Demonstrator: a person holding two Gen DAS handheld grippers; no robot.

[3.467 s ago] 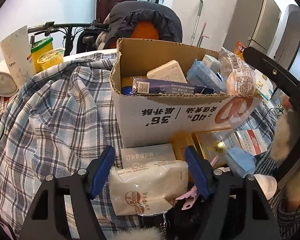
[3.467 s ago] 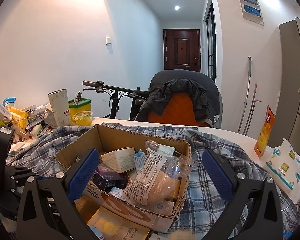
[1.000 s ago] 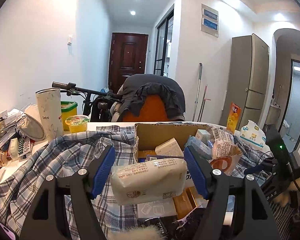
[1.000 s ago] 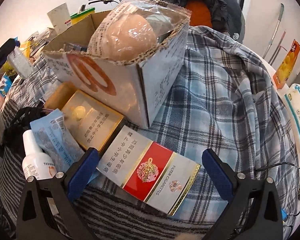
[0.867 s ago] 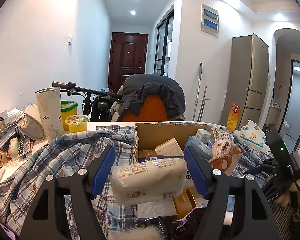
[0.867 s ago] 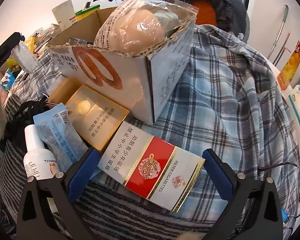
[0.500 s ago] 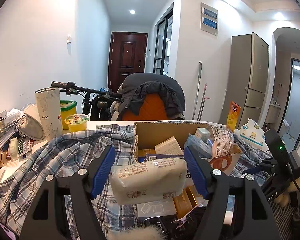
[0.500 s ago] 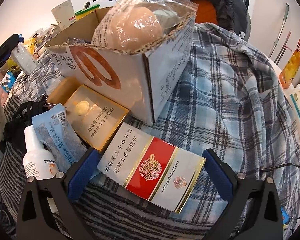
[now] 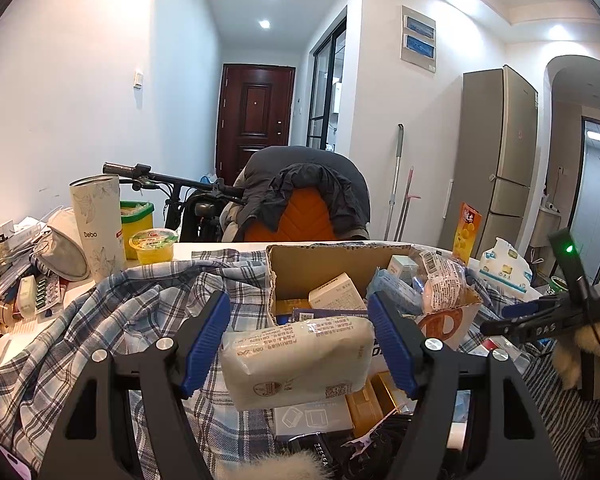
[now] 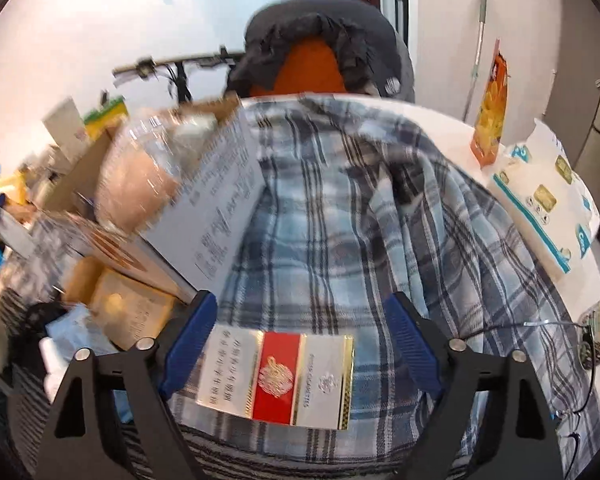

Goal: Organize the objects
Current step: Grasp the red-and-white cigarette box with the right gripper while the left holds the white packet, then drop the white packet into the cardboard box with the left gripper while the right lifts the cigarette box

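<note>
**Two claws, one pack up and one carton about to be taken**

The left claw (image 9: pixel 300 344) grips a white soft pack (image 9: pixel 296 360) end to end and holds it above the clutter, level with the cardboard box (image 9: pixel 320 264), probably its destination. The box is already crowded, so room for it is tight. On the right, the right claw (image 10: pixel 300 344) straddles the red-and-white carton (image 10: pixel 278 376) lying on the plaid shirt (image 10: pixel 360 240); its jaws are closing, pads not yet touching. A gold box (image 10: pixel 134 304) lies just left.

My flat, living area: dark front door (image 9: pixel 255 120) far down hallway, fridge (image 9: pixel 496 152) right, bicycle (image 9: pixel 172 192) far left, cluttered table (image 9: pixel 220 246) near.
</note>
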